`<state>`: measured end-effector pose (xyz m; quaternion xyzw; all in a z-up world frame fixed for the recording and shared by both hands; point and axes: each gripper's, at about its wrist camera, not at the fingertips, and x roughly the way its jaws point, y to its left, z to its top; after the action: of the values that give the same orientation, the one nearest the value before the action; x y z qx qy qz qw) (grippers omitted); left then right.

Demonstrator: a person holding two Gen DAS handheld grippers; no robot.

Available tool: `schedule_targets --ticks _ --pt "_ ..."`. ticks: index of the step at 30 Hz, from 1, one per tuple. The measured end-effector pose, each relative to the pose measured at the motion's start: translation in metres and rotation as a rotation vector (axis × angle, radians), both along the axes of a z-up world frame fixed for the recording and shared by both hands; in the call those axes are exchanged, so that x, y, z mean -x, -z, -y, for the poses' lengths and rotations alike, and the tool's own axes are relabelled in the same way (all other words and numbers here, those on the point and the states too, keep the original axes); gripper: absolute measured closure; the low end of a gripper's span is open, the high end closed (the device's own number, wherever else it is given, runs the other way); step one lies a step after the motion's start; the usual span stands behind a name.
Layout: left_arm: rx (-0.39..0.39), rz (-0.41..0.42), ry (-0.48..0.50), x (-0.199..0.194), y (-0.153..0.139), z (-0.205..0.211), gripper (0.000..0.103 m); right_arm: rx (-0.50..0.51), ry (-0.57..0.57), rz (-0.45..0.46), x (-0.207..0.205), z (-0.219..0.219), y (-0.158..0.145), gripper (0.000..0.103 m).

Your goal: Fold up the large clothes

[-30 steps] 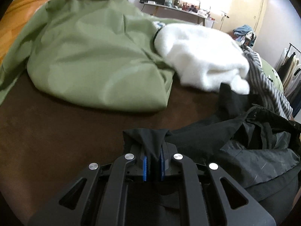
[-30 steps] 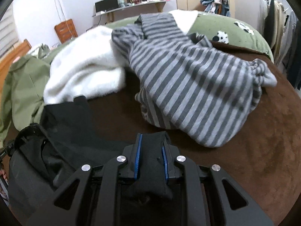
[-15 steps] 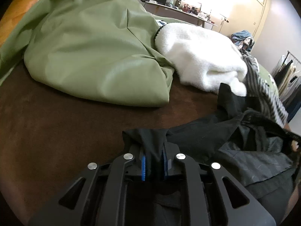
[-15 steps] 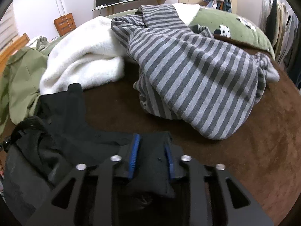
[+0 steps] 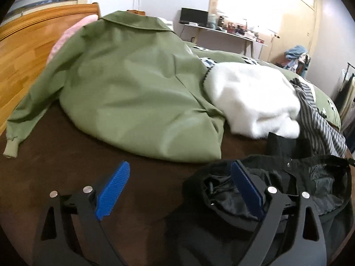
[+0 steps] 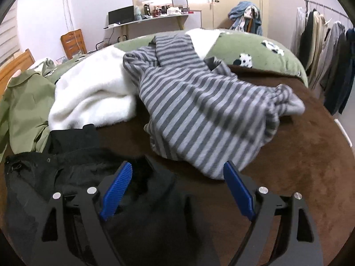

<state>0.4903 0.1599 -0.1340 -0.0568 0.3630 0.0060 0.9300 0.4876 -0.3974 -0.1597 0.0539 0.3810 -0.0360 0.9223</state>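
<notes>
My left gripper (image 5: pixel 179 175) has just been opening and its jaws now stand wide, with bare brown bedcover (image 5: pixel 66 177) between the blue pads and the black garment (image 5: pixel 288 190) lying loose under the right-hand finger, gripped by nothing; my right gripper (image 6: pixel 177 179) has likewise just been opening and stands wide, black cloth lying slack under its left finger and between the fingers, touching no pad that I can see. The black garment sits in a rumpled heap at the near edge of the bed, between the two grippers, its shiny lining showing and a snap visible along one hem. I judge it light and limp, and the lining looks slick, so a shallow pinch may slide off; I would take hold at a stitched hem or the thicker seam by the snap, one gripper at each end, and pinch through both layers. Beyond it lie the green jacket (image 5: pixel 133 93), the white fleece (image 5: pixel 250 102) and the striped top (image 6: pixel 204 110), all soft and floppy, the fleece probably the bulkiest to take hold of
</notes>
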Motion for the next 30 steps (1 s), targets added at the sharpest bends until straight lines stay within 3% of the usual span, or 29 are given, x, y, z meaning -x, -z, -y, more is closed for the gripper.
schedule_targets --ticks 4,8,14,19,25,30 --pt "-0.059 -0.016 0.036 0.023 -0.008 0.009 0.011 0.049 -0.058 0.013 0.036 -0.01 -0.014 0.017" --pt "-0.113 -0.072 0.124 0.055 0.002 0.036 0.009 0.085 -0.146 -0.007 0.068 -0.032 -0.008 0.014" --pt "-0.006 -0.159 0.185 0.1 0.044 0.07 0.008 0.14 -0.258 -0.032 0.097 -0.076 0.025 0.014" --pt "0.076 -0.205 0.189 0.101 0.068 0.094 0.008 0.094 -0.323 -0.081 0.088 -0.113 0.047 0.015" --pt "0.061 -0.177 0.231 0.082 0.063 0.123 0.008 0.067 -0.323 -0.065 0.064 -0.148 0.054 0.017" --pt "0.039 -0.143 0.211 0.053 0.052 0.13 0.008 0.032 -0.255 -0.029 0.028 -0.144 0.043 0.017"
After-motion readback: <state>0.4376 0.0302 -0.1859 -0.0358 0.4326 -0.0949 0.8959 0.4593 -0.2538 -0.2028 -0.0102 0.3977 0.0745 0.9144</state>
